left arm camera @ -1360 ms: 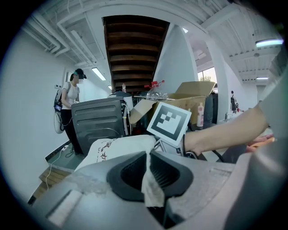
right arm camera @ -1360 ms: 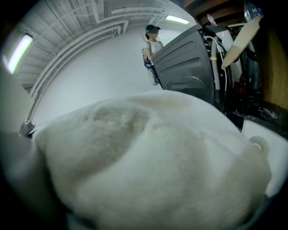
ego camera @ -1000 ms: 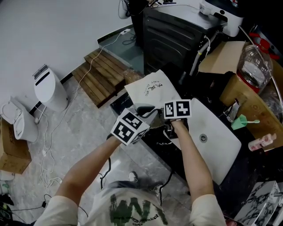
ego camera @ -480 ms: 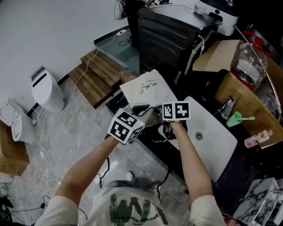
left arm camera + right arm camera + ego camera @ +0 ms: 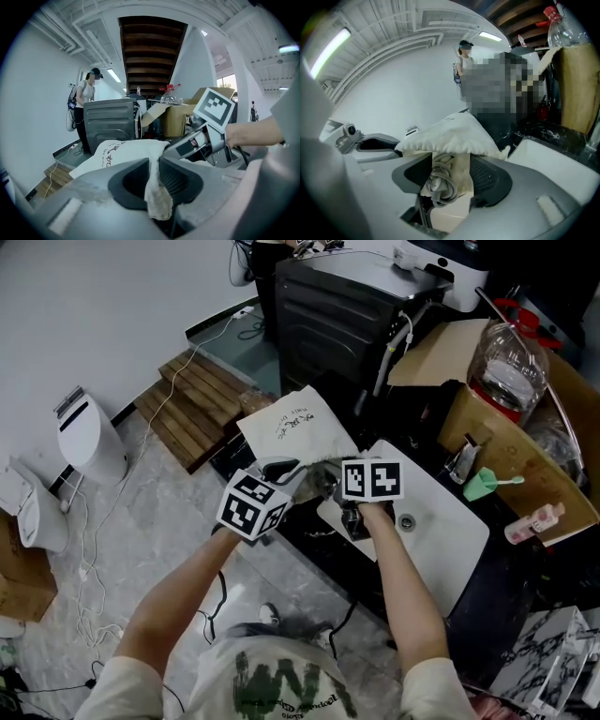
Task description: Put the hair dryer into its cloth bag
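The white cloth bag (image 5: 295, 423) with dark print lies on the black table edge, its near end lifted between my two grippers. My left gripper (image 5: 286, 468) pinches a strip of the bag's rim (image 5: 155, 192). Its jaws have just been opening, and the cloth still fills the narrow gap. My right gripper (image 5: 330, 486) is closed on a looped grey cord (image 5: 440, 180) together with bag cloth (image 5: 454, 136). The bag bulges above these jaws. The hair dryer's body is hidden.
A white panel with a round hole (image 5: 441, 540) lies right of the grippers. A black machine (image 5: 347, 306) stands behind the bag, and cardboard boxes (image 5: 511, 451) and a plastic jug (image 5: 511, 362) at the right. Wooden pallets (image 5: 192, 399) lie on the floor at the left. A person (image 5: 86, 101) stands far off.
My right gripper has shifted to the right, away from the bag's far end, drawing the cloth and cord with it. The left gripper keeps its place on the rim.
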The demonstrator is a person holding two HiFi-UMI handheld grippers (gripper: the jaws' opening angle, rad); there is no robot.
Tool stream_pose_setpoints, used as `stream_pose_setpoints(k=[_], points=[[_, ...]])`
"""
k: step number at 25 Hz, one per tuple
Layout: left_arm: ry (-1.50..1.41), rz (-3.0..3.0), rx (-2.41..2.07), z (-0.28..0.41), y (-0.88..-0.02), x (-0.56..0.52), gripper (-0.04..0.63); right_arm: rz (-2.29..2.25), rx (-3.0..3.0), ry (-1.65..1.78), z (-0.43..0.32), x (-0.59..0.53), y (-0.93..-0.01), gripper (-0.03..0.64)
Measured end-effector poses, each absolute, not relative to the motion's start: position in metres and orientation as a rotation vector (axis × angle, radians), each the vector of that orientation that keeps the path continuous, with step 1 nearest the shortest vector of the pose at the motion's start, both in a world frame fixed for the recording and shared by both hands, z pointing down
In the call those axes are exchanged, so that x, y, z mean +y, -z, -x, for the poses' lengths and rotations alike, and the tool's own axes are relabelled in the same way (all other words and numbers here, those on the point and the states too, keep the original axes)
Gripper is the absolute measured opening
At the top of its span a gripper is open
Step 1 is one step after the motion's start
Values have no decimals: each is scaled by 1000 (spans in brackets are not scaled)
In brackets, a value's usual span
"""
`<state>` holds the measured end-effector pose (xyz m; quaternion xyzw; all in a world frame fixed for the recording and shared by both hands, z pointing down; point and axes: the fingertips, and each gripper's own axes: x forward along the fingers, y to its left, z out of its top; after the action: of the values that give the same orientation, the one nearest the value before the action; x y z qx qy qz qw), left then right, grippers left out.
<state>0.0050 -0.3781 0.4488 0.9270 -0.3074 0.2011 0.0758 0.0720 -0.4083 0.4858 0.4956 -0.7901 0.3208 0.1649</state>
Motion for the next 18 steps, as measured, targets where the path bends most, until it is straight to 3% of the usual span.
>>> stream_pose_setpoints(k=[18], points=[[-462,-2767,-972,-34,-412,-364,101,-1660,-2217,-806,-145,-356,-441,175]])
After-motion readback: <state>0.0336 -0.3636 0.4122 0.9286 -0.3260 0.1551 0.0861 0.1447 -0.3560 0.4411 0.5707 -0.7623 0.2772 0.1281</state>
